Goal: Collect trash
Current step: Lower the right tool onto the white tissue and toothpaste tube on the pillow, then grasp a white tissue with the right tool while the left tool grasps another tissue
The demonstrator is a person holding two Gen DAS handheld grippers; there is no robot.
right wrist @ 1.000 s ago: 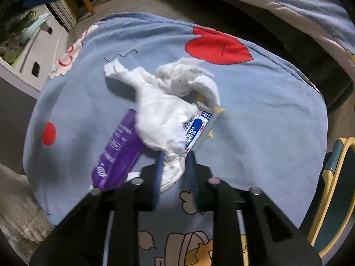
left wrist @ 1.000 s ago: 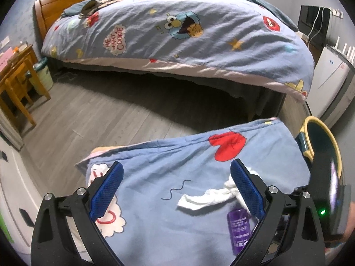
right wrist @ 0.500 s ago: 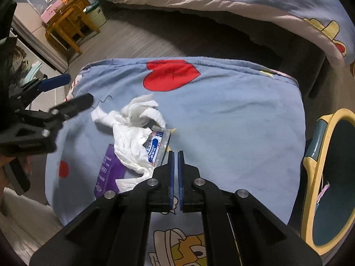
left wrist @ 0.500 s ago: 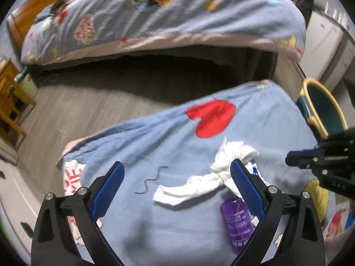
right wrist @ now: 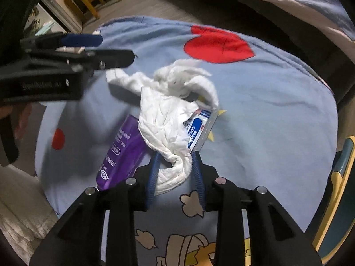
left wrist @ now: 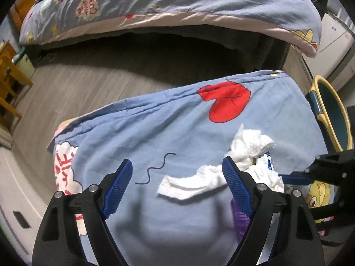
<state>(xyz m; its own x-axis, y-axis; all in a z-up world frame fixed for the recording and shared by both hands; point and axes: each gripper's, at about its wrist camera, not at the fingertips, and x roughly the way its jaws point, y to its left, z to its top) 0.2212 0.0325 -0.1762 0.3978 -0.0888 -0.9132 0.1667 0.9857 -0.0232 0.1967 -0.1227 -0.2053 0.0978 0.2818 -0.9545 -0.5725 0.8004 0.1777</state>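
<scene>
The crumpled white tissue (right wrist: 170,119) lies on the blue cartoon-print blanket (right wrist: 277,102), draped over a purple plastic tube (right wrist: 119,155) and a blue-and-white wrapper (right wrist: 199,130). Right gripper (right wrist: 175,175) has just been opening, tissue tail between its jaws. Left gripper (left wrist: 177,188) is spread wide but has been closing, straddling the tissue's far-left end.

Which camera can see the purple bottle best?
The right wrist view: the purple bottle lies almost fully visible, label showing, its upper end under the white tissue. In the left wrist view only a purple sliver shows behind a finger of the left gripper.
</scene>
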